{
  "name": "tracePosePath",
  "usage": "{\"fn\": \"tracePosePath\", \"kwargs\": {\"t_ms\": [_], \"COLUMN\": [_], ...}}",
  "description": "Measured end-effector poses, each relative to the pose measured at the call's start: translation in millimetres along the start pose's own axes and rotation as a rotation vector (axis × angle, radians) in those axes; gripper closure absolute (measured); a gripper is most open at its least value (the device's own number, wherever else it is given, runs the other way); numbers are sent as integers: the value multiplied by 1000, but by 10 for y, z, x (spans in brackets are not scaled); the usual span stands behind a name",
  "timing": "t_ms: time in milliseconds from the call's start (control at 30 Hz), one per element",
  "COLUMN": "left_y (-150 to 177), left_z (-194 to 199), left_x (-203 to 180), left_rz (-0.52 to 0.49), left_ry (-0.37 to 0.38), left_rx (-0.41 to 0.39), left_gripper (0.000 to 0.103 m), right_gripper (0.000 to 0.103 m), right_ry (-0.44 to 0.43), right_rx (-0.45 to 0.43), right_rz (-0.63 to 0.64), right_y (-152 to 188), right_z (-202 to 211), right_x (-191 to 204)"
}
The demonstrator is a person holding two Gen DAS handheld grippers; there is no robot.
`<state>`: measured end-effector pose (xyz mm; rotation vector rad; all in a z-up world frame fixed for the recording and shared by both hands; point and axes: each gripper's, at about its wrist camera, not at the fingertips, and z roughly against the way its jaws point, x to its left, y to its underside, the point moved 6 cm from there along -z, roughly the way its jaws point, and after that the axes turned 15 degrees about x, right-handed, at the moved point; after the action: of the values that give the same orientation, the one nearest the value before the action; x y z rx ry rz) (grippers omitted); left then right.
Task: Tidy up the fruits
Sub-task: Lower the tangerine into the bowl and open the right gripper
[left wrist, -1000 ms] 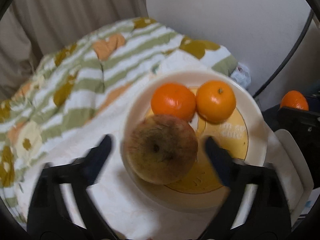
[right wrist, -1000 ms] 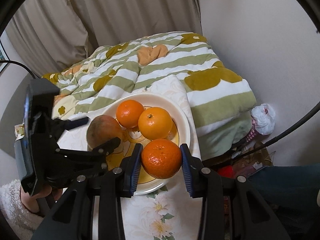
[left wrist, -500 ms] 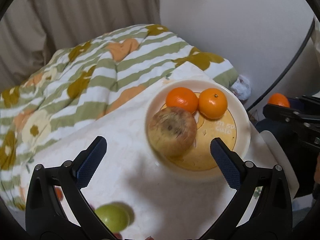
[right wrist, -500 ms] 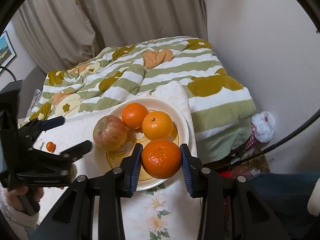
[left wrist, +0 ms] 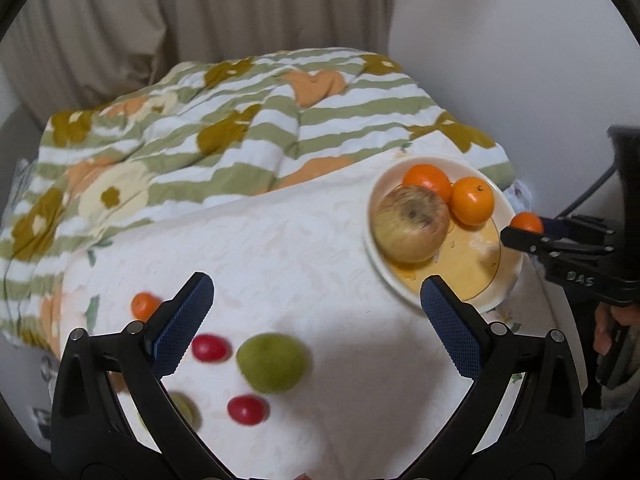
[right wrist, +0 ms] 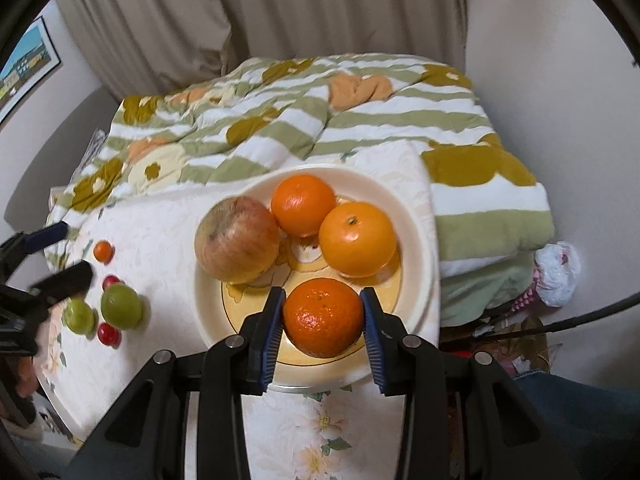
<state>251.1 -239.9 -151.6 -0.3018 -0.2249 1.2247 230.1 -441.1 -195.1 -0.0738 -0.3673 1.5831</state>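
Observation:
A cream plate point(right wrist: 421, 236) with a yellow centre holds a reddish apple point(right wrist: 236, 240) and two oranges point(right wrist: 303, 204) point(right wrist: 358, 238). My right gripper point(right wrist: 322, 294) is shut on a third orange point(right wrist: 322, 316) over the plate's near part; whether it touches the plate I cannot tell. My left gripper point(left wrist: 316, 284) is open and empty, up over the white cloth, left of the plate point(left wrist: 376, 256). Below it lie a green fruit point(left wrist: 272, 362), two small red fruits point(left wrist: 210, 347) point(left wrist: 247, 409) and a small orange point(left wrist: 144, 305).
A second green fruit point(right wrist: 79, 315) lies near the table's left edge. A striped green-and-white quilt point(right wrist: 360, 128) is bunched behind the table. The wall stands close on the right, with a white bag point(right wrist: 558, 268) and clutter on the floor below.
My left gripper has drawn back and up, leftwards away from the apple, so the loose fruits on the cloth came into view. The right gripper still grips its orange, a little lower over the plate.

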Motion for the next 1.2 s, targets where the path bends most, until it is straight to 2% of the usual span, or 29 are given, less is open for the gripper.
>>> {"fn": "tracePosePath", "kwargs": {"t_ms": [200, 333, 400, 467, 533, 667, 967, 1200], "left_y": [215, 379, 439, 481, 508, 540, 604, 894], "left_z": [-4, 15, 41, 70, 112, 227, 544, 724], "left_x": [149, 207, 213, 218, 219, 172, 117, 243], "left_rz": [61, 84, 101, 114, 123, 124, 140, 185], "left_ry": [13, -20, -12, 12, 17, 3, -12, -33], "left_rx": [27, 43, 44, 40, 33, 5, -53, -31], "left_gripper": [0, 0, 0, 0, 0, 0, 0, 0], "right_gripper": [68, 68, 66, 48, 15, 2, 1, 1], "right_ry": [16, 19, 33, 37, 46, 67, 64, 89], "right_rx": [23, 41, 34, 3, -34, -94, -160, -128], "right_rz": [39, 61, 71, 70, 64, 58, 80, 122], "right_y": [-7, -16, -11, -14, -22, -4, 80, 165], "right_z": [-252, -355, -362, -307, -224, -8, 379, 535], "right_x": [-16, -15, -14, -20, -32, -52, -22, 73]}}
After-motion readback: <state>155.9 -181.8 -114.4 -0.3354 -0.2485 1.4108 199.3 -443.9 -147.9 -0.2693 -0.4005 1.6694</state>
